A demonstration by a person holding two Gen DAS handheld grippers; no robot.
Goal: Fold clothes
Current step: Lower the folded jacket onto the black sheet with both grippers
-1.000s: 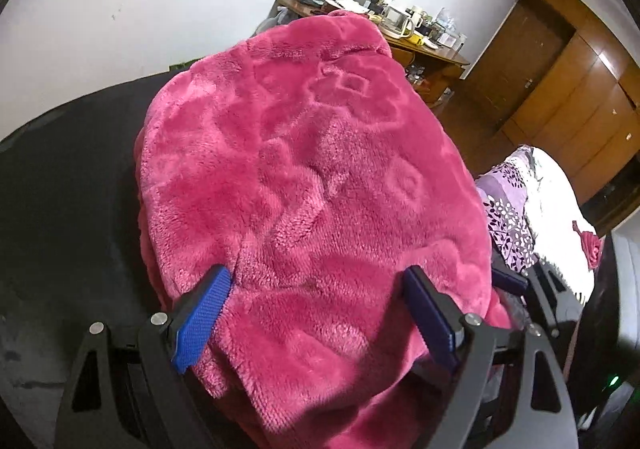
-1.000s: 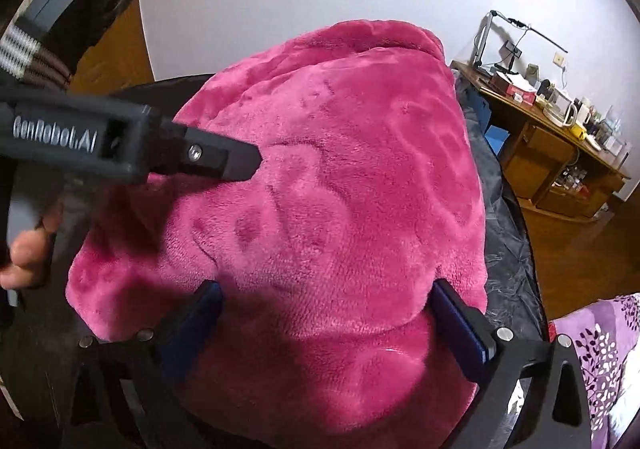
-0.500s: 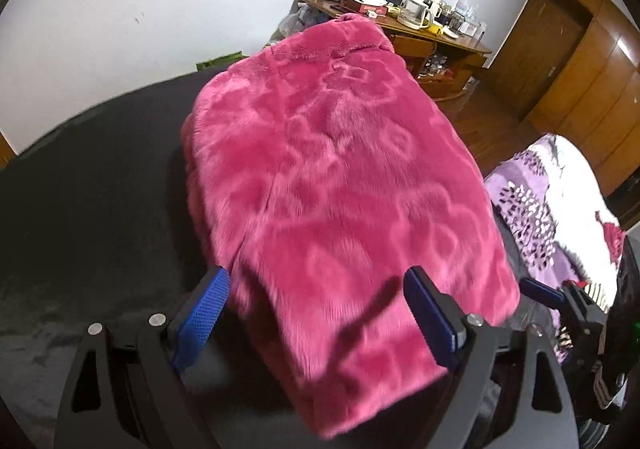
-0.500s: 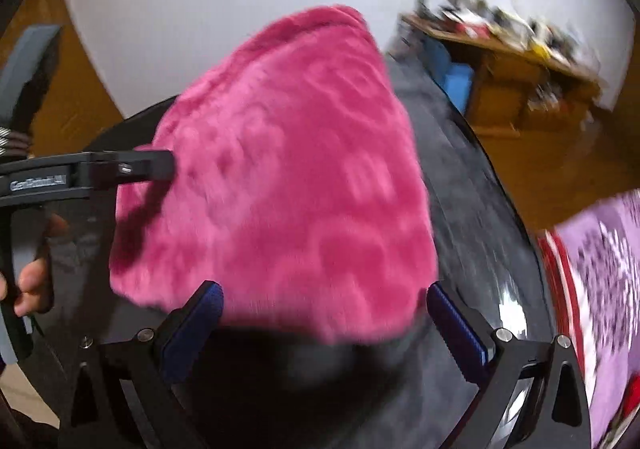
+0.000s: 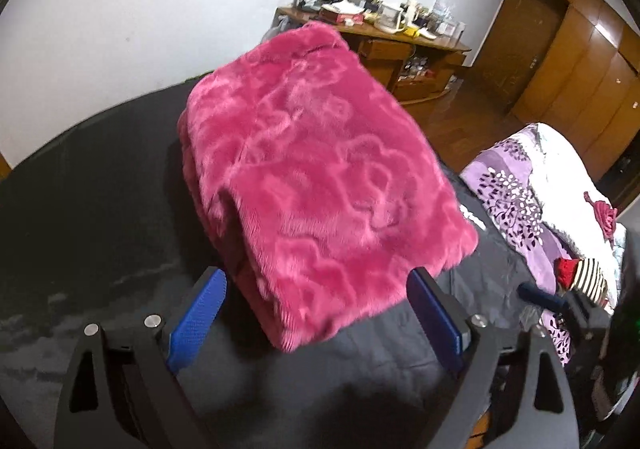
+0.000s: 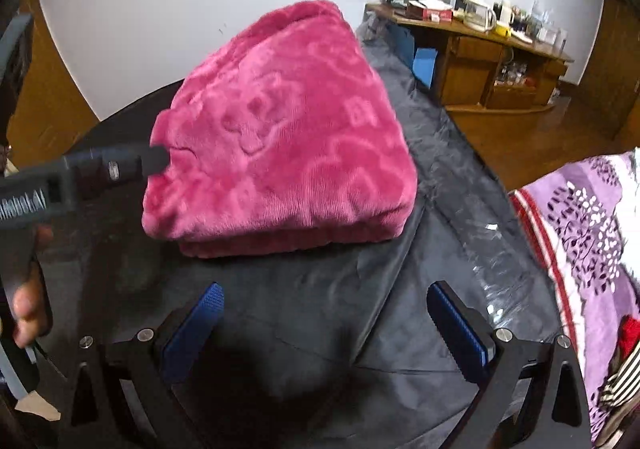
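Observation:
A thick pink fleece garment [image 5: 312,177] lies folded in a stack on the black table cover [image 5: 88,209]. It also shows in the right wrist view [image 6: 280,145]. My left gripper [image 5: 316,317] is open and empty, its blue pads just in front of the stack's near corner. My right gripper [image 6: 324,325] is open and empty, a short way back from the stack's near edge. The left gripper's finger [image 6: 120,165] shows in the right wrist view, at the stack's left side.
A bed with a purple floral quilt [image 5: 532,209] and small red and striped clothes [image 5: 580,273] stands to the right. A cluttered wooden desk [image 6: 480,49] stands by the white wall. Wooden wardrobes [image 5: 580,61] line the far right.
Both grippers have pulled back from the pink stack, which filled the space between the jaws a second ago. The stack now lies free on the table.

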